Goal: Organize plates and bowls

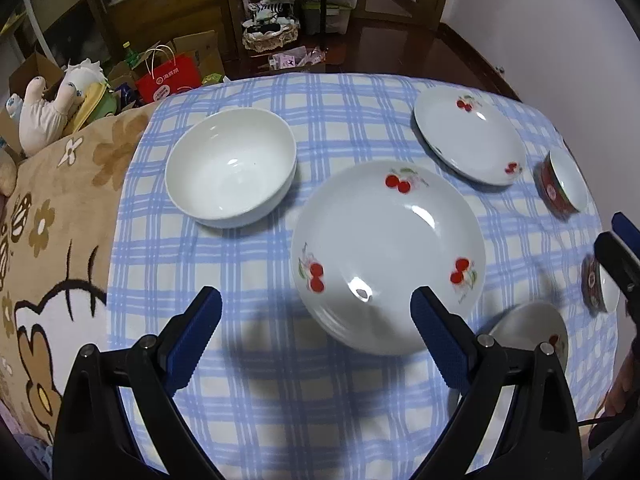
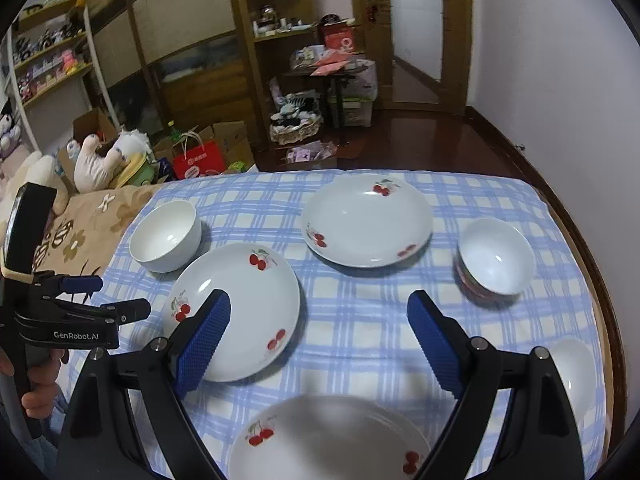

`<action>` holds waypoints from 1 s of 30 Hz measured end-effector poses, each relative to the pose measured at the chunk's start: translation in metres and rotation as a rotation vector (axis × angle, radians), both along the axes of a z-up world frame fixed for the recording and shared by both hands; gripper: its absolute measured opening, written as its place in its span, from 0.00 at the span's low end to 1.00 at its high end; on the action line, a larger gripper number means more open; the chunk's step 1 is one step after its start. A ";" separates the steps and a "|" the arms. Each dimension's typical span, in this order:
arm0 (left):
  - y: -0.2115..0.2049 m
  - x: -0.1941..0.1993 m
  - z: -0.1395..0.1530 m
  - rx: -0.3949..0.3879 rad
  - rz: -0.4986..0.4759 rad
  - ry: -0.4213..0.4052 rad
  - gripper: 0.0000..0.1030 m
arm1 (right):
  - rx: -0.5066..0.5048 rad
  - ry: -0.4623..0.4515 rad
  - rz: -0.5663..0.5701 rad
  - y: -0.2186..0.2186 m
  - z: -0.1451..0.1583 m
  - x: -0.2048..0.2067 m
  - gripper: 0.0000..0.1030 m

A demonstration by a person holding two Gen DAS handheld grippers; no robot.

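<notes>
Cherry-print plates [image 2: 236,312] and bowls lie scattered across the blue checked tablecloth [image 2: 360,320]: one plate [image 2: 368,224] toward the far edge, another [image 2: 328,440] nearest the person, a plain white bowl [image 2: 165,236] at the left by the plate, and a red-sided bowl [image 2: 494,260] at the right. The right gripper [image 2: 318,336] hangs over the cloth with its jaws spread wide, nothing between them. The left gripper [image 1: 316,332] is likewise wide apart and empty above a plate's near rim.
</notes>
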State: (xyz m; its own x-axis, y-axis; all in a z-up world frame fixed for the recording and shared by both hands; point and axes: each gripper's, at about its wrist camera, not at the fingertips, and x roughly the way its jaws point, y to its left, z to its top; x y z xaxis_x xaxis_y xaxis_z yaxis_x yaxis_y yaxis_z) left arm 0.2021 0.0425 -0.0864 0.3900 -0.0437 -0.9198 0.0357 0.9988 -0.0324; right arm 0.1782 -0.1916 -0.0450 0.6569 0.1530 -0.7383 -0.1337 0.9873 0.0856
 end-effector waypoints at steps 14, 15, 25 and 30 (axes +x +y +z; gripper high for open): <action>0.015 0.037 -0.033 -0.062 0.069 0.051 0.91 | -0.025 0.051 0.045 0.025 -0.034 0.046 0.91; 0.016 0.039 -0.038 -0.067 0.074 0.062 0.91 | -0.021 0.058 0.049 0.027 -0.037 0.048 0.91; 0.020 0.049 -0.072 -0.050 0.076 0.140 0.91 | -0.025 0.123 0.068 0.027 -0.079 0.052 0.86; 0.015 0.049 -0.081 -0.046 0.054 0.159 0.71 | 0.004 0.175 0.071 0.026 -0.096 0.055 0.68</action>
State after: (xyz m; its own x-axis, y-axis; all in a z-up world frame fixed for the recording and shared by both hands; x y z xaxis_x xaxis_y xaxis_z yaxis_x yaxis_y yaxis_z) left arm 0.2509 0.0574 -0.1671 0.2425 -0.0705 -0.9676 -0.0268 0.9965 -0.0793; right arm 0.2330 -0.1661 -0.1406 0.5056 0.1971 -0.8399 -0.1854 0.9756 0.1174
